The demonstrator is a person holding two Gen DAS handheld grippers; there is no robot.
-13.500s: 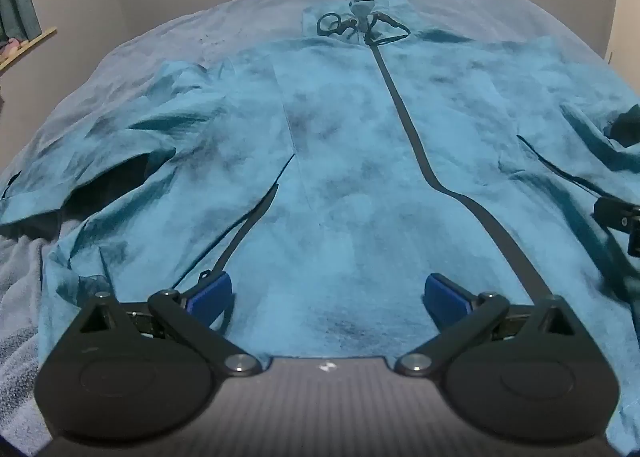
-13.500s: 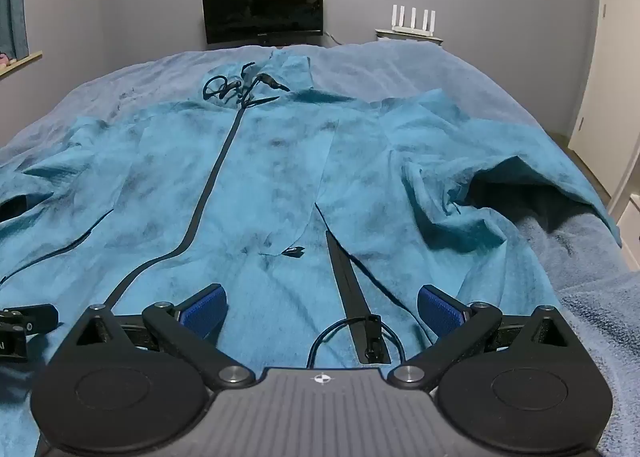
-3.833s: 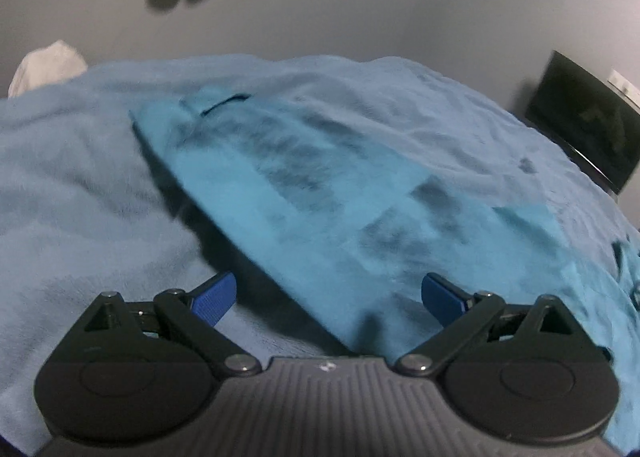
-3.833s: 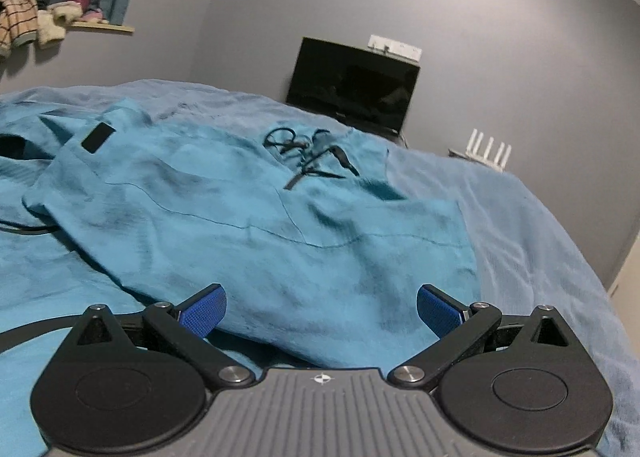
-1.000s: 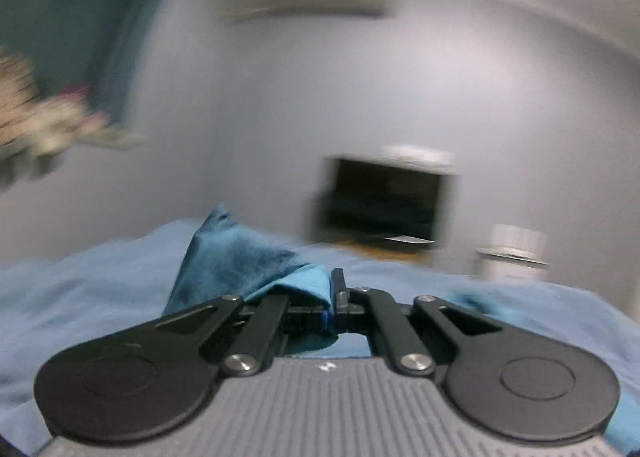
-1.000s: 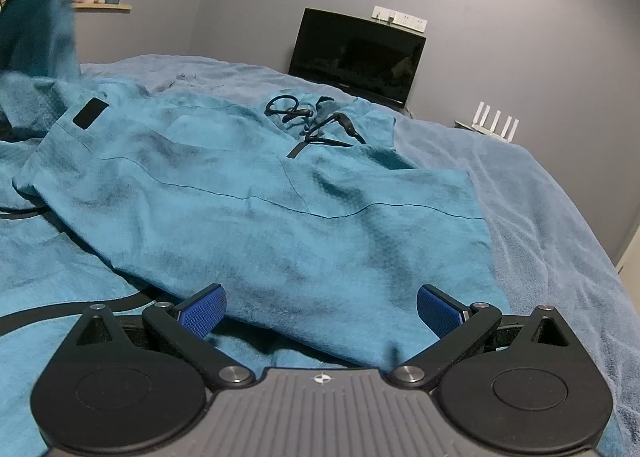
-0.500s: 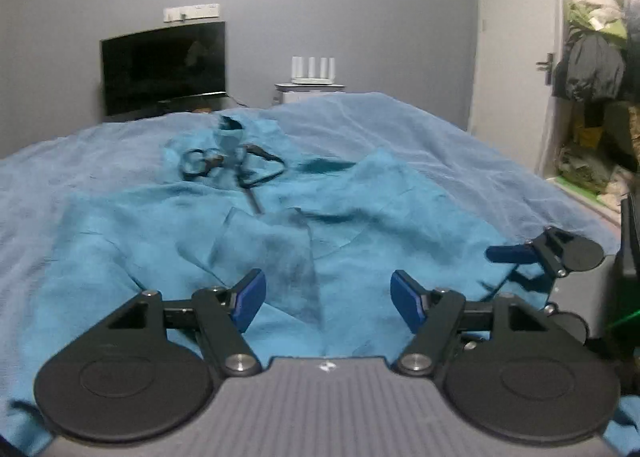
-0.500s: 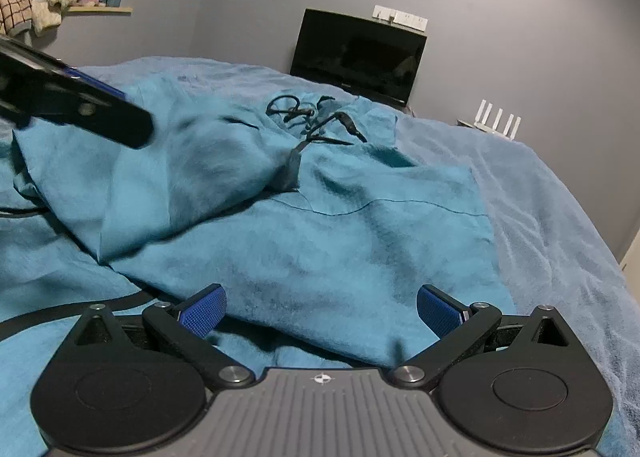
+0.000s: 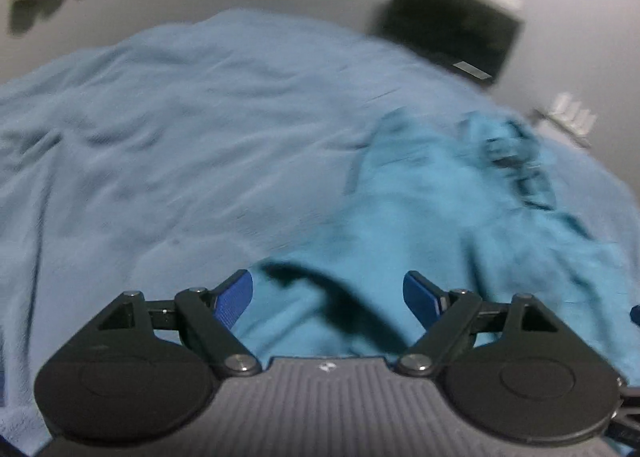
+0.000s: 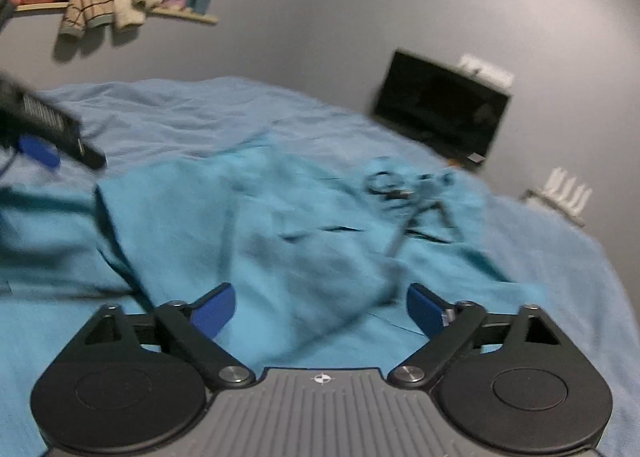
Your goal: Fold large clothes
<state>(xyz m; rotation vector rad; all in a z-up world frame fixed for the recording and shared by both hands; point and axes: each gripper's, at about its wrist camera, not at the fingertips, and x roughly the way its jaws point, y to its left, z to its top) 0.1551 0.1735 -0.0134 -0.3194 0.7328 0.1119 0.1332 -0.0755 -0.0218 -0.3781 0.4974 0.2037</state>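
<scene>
**Inspector:** Item under inspection?

**Assistant:** One teal jacket [image 10: 304, 241], lying partly folded on the bed [image 9: 168, 145]. Its collar end, with the dark drawstrings [image 10: 396, 193], points toward the television [image 10: 440, 113] by the far wall. Both views are blurred, so the finer creases cannot be read.

**Inspector:** Left claw?

**Assistant:** The left claw [image 9: 328, 293] is released and its jaws are opening. Nothing is pinched between them. It hangs over the near left edge of the jacket, where cloth meets bare bedding, and cloth shows below the gap.

**Inspector:** Right claw?

**Assistant:** The right claw [image 10: 320, 309] is also released. Its jaws are closing, though the blue pads [image 10: 212, 313] press on nothing yet. It is above the middle of the garment, with cloth under both pads.

**Inspector:** Step in hand?

**Assistant:** In my judgement, this falls between folds: one side is laid across and both claws are free to reposition.

**Inspector:** Next requirement?

**Assistant:** Probably a fresh hold on an edge or the hem, one claw per corner. The cloth should be lifted evenly, so that the layer already laid over is not dragged askew.
</scene>
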